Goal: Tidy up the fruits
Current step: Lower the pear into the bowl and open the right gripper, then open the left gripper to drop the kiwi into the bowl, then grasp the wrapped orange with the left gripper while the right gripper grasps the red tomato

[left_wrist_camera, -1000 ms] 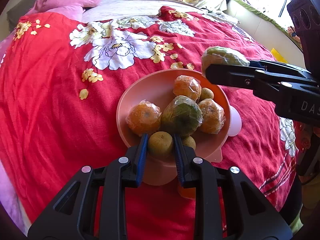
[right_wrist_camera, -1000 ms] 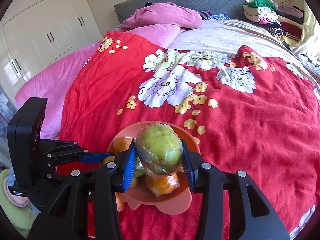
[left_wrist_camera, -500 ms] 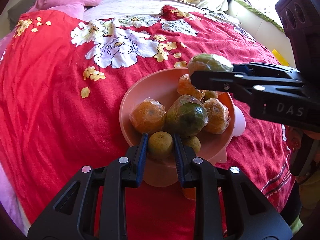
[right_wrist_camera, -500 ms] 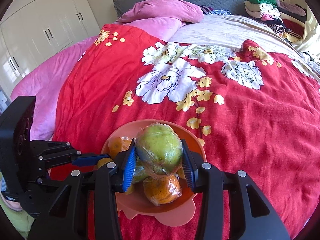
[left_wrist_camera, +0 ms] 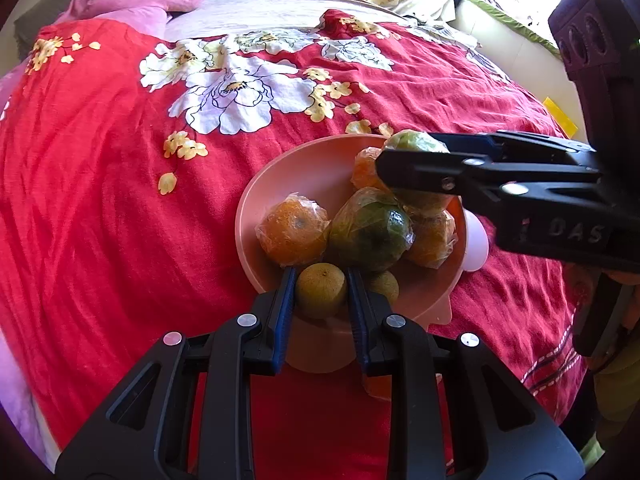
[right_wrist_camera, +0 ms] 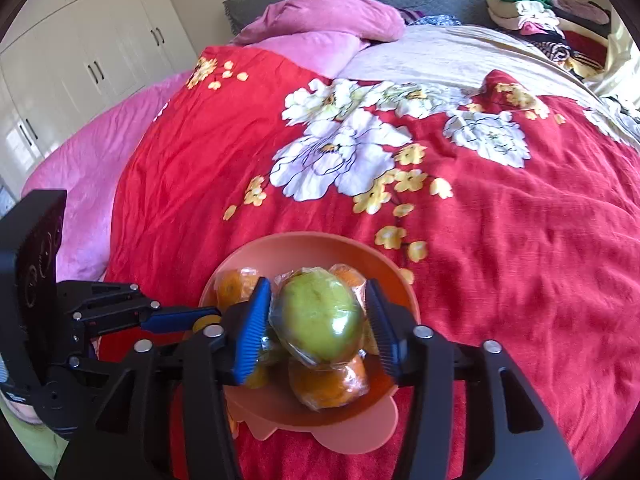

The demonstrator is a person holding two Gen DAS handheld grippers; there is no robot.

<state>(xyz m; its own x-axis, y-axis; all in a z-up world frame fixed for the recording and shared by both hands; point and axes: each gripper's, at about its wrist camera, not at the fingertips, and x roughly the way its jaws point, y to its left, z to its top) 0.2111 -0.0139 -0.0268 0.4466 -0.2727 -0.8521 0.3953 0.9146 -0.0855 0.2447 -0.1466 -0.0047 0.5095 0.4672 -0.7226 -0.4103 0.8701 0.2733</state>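
A salmon-pink bowl (left_wrist_camera: pixel 256 200) (right_wrist_camera: pixel 304 238) on the red floral bedspread holds several plastic-wrapped oranges and a dark green wrapped fruit (left_wrist_camera: pixel 370 232). My left gripper (left_wrist_camera: pixel 320 276) is shut on a small yellow-green fruit (left_wrist_camera: pixel 320 296) just above the bowl's near rim. My right gripper (right_wrist_camera: pixel 317 282) reaches in from the right over the bowl. Its jaws are opening, and a wrapped light-green fruit (right_wrist_camera: pixel 318 320) (left_wrist_camera: pixel 416 146) lies between them on top of the pile. Narrow gaps show beside both pads.
The red floral bedspread (left_wrist_camera: pixel 120 200) spreads to the left and behind the bowl. Pink pillows (right_wrist_camera: pixel 320 24) lie at the headboard, folded clothes (right_wrist_camera: pixel 532 12) at the far right. White wardrobe doors (right_wrist_camera: pixel 80 52) stand to the left of the bed.
My right gripper came down over the bowl with the light-green fruit, and its jaws have spread away from it. The left gripper and its small fruit stayed put.
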